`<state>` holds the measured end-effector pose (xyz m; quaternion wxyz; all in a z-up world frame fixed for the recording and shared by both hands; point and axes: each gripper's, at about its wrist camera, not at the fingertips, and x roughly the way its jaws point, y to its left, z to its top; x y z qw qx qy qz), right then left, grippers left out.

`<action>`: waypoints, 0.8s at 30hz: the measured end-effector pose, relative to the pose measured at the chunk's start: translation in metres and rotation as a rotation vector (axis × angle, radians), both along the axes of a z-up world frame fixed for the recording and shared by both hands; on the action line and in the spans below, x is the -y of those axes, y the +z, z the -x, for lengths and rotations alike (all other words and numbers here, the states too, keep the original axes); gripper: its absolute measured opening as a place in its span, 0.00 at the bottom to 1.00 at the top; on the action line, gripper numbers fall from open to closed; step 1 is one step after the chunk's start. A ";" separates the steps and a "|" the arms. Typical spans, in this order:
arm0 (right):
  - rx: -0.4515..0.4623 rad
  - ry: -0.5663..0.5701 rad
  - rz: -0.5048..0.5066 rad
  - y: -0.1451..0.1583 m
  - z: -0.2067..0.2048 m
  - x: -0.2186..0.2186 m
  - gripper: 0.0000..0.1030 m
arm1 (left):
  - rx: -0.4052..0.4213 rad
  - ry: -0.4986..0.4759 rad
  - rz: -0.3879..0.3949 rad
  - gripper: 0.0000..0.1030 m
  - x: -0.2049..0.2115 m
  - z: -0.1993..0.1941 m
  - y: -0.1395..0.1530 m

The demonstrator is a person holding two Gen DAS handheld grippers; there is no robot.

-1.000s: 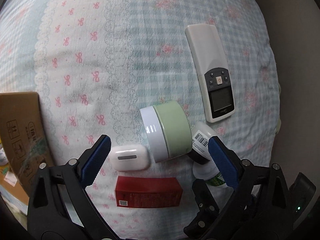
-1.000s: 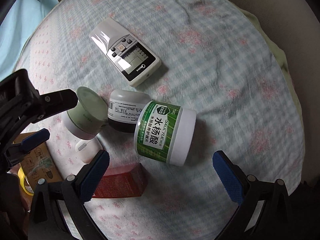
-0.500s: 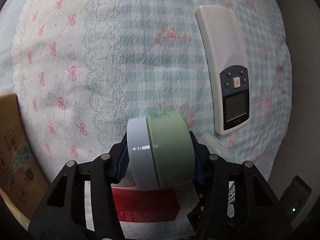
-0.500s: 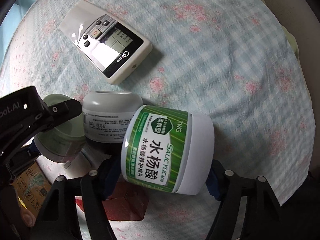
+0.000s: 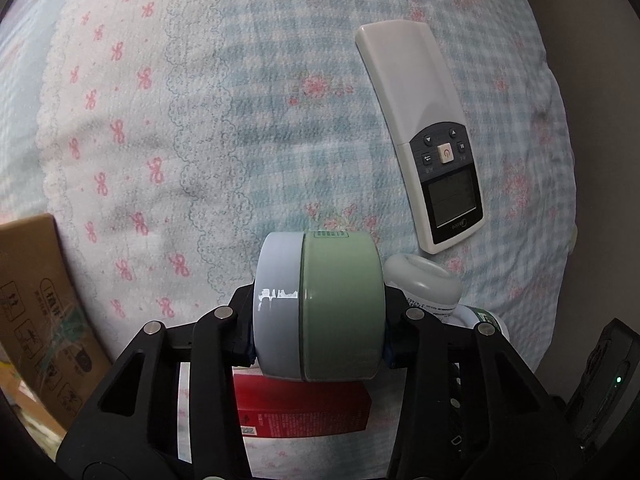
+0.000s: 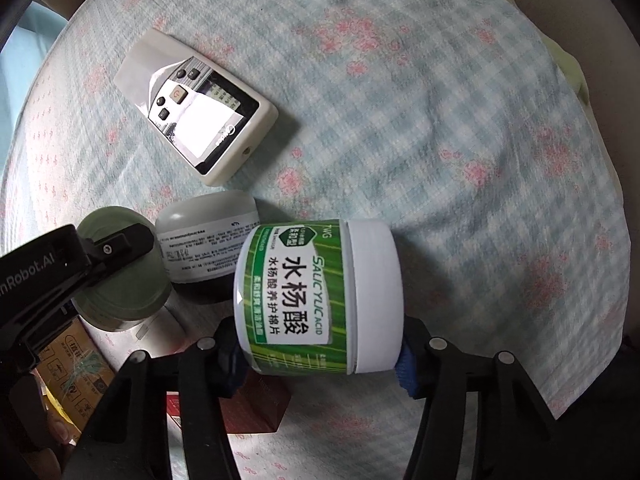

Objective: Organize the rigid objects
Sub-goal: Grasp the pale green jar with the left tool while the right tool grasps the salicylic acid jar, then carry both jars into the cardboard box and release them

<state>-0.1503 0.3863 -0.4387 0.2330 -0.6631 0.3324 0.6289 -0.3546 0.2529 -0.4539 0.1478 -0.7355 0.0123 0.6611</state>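
Note:
My left gripper [image 5: 318, 344] is shut on a pale green jar with a white lid [image 5: 320, 308], held on its side just above the bedspread; it also shows in the right wrist view [image 6: 120, 268]. My right gripper [image 6: 320, 356] is shut on a green-labelled salicylic acid jar with a white lid [image 6: 316, 296], also on its side. A grey-lidded dark jar [image 6: 208, 248] lies between the two held jars and shows in the left wrist view [image 5: 424, 284]. A white remote control [image 5: 424, 132] lies on the cloth beyond; it also shows in the right wrist view [image 6: 196, 104].
A red box [image 5: 300, 412] lies under the left gripper and shows in the right wrist view [image 6: 256, 404]. A cardboard box [image 5: 36, 312] stands at the left edge of the bed. The checked floral bedspread [image 5: 240, 120] stretches ahead. The bed's right edge [image 6: 568, 64] drops off.
Both grippers went from open to shut, the left on the pale green jar, the right on the salicylic acid jar. Both jars now sit slightly raised. The white earbud case is hidden.

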 end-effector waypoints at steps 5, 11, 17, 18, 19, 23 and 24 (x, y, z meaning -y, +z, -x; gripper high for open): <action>-0.033 -0.036 0.009 0.014 -0.021 -0.008 0.51 | -0.044 -0.005 -0.027 0.38 0.009 -0.003 0.030; -0.087 -0.012 -0.027 0.052 -0.034 -0.007 0.51 | -0.105 -0.002 -0.064 0.38 0.035 -0.012 0.079; -0.187 0.089 -0.098 0.109 0.004 0.003 0.51 | -0.164 0.028 -0.106 0.38 0.070 -0.027 0.127; -0.206 0.114 -0.112 0.120 0.004 0.009 0.51 | -0.175 0.035 -0.113 0.38 0.077 -0.031 0.135; -0.224 0.137 -0.122 0.127 0.012 0.021 0.51 | -0.187 0.040 -0.120 0.38 0.086 -0.034 0.143; -0.279 0.221 -0.131 0.145 0.034 0.064 0.51 | -0.234 0.061 -0.143 0.38 0.127 -0.051 0.174; -0.289 0.240 -0.125 0.152 0.038 0.073 0.51 | -0.240 0.073 -0.147 0.38 0.138 -0.054 0.180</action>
